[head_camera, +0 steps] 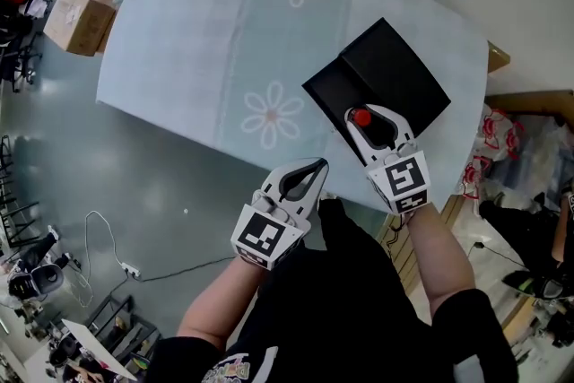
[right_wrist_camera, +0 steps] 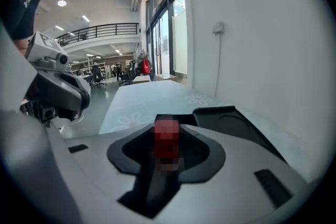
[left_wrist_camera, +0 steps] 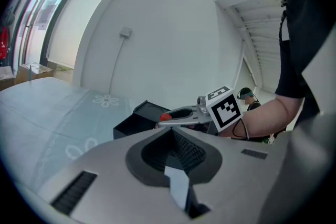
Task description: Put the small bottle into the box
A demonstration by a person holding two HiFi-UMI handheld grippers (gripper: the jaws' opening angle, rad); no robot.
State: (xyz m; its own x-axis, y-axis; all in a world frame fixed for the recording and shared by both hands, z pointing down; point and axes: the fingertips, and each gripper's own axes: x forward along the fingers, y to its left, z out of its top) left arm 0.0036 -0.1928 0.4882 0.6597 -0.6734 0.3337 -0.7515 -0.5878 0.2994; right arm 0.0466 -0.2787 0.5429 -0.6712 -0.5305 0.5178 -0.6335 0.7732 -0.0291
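Note:
The small bottle (head_camera: pixel 361 117), with a red cap, is held between the jaws of my right gripper (head_camera: pixel 366 112), which is shut on it. It hangs over the near edge of the open black box (head_camera: pixel 334 92), whose lid (head_camera: pixel 395 67) lies flat beside it on the flowered blue tablecloth (head_camera: pixel 224 31). In the right gripper view the bottle (right_wrist_camera: pixel 167 140) shows as a red patch in front of the lid (right_wrist_camera: pixel 236 119). My left gripper (head_camera: pixel 318 165) is shut and empty at the table's front edge, left of the right one. From the left gripper view I see the box (left_wrist_camera: pixel 131 124) and the bottle (left_wrist_camera: pixel 165 116).
Cardboard boxes (head_camera: pixel 85 15) stand on the floor beyond the table's far left corner. Bags and clutter (head_camera: pixel 507 139) lie on the floor at the right. A cable (head_camera: pixel 99 238) runs across the grey floor on the left.

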